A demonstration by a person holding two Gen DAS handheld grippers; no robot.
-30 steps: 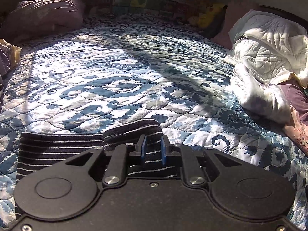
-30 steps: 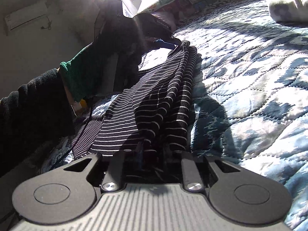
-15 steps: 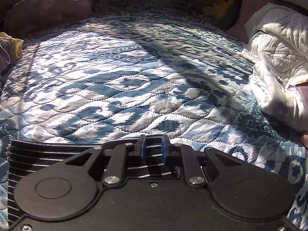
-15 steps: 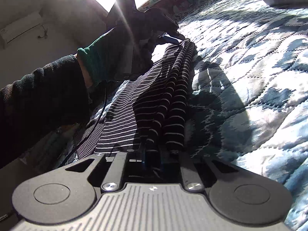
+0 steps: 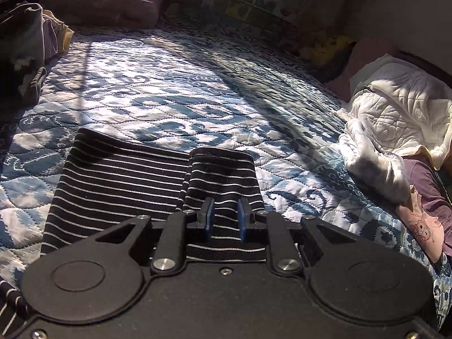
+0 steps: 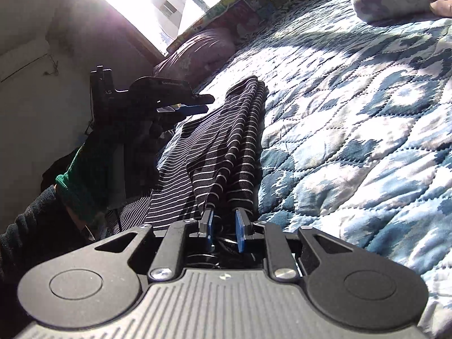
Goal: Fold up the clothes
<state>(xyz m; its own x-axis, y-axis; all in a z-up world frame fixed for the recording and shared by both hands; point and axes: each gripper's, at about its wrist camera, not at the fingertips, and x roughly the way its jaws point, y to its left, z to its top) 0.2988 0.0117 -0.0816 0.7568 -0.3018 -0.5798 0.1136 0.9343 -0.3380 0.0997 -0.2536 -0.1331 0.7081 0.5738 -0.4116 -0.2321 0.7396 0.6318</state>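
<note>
Both grippers, left and right, are hovering with jaws parted, holding nothing. The striped garment is lying folded on the quilt; its bunched edge risks unrolling.

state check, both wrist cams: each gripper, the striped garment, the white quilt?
left gripper: open, raised above the garment, holding nothing
right gripper: open, at the garment's near edge
striped garment: folded, lying on the bedspread, bunched ridge along one edge
white quilt: crumpled in a heap
</note>
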